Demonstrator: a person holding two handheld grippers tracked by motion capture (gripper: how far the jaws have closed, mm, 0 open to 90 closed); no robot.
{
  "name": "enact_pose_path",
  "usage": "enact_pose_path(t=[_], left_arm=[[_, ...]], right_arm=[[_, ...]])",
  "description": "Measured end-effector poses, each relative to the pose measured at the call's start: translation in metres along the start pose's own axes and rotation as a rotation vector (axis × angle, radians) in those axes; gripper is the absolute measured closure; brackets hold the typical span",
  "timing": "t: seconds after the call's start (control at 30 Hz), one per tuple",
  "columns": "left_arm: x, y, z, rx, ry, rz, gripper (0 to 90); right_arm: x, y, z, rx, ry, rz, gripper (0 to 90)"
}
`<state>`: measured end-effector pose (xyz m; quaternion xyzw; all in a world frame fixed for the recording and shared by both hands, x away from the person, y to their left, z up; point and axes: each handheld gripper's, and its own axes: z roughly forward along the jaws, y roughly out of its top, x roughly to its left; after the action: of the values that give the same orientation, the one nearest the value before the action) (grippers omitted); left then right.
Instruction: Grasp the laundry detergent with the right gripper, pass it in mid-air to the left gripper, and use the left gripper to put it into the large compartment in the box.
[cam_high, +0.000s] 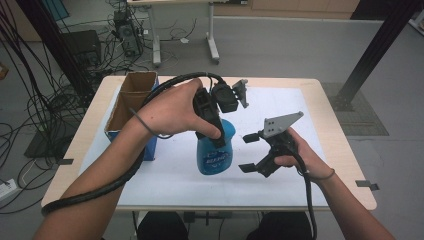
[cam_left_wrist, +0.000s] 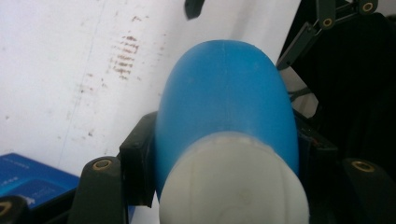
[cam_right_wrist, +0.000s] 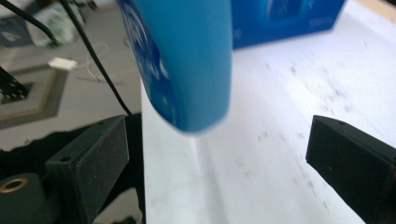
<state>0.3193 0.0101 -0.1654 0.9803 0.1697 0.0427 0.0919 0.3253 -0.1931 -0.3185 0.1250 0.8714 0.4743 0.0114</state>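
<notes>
A blue plastic bottle (cam_high: 215, 155) with a white label print hangs bottom-down just above the white sheet near the table's middle. My left gripper (cam_high: 216, 129) is shut on its upper part, the hand above it. In the left gripper view the black pads (cam_left_wrist: 137, 163) press both sides of the blue bottle (cam_left_wrist: 224, 102) just below its white cap (cam_left_wrist: 233, 186). My right gripper (cam_high: 247, 152) stands open immediately right of the bottle, jaws pointing at it. In the right gripper view the bottle's bottom (cam_right_wrist: 187, 60) hangs ahead of the right gripper (cam_right_wrist: 219, 158), touching neither pad.
An open blue box (cam_high: 131, 107) with brown cardboard flaps stands at the table's left; it also sits behind the bottle as the blue box (cam_right_wrist: 280, 18). A white sheet (cam_high: 280, 185) covers most of the wooden table (cam_high: 345, 165). Cables and desk legs lie on the floor beyond.
</notes>
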Motion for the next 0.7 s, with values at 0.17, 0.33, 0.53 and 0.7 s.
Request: enact_pose_path(t=[0.17, 0.33, 0.53, 0.7], left_arm=[[0.006, -0.008, -0.003, 0.003, 0.012, -0.037, 37.9], [0.012, -0.014, -0.006, 0.006, 0.023, -0.079, 37.9], [0.022, -0.024, -0.011, 0.01, 0.043, -0.145, 37.9], [0.029, -0.03, -0.019, 0.009, 0.062, -0.195, 37.9]], right_arm=[[-0.003, -0.001, -0.005, 0.086, -0.033, 0.037, 6.1], [-0.005, -0.001, -0.008, 0.19, -0.055, 0.068, 5.1], [-0.007, -0.002, -0.01, 0.282, -0.07, 0.098, 4.4], [-0.01, -0.003, -0.009, 0.365, -0.083, 0.12, 4.4]])
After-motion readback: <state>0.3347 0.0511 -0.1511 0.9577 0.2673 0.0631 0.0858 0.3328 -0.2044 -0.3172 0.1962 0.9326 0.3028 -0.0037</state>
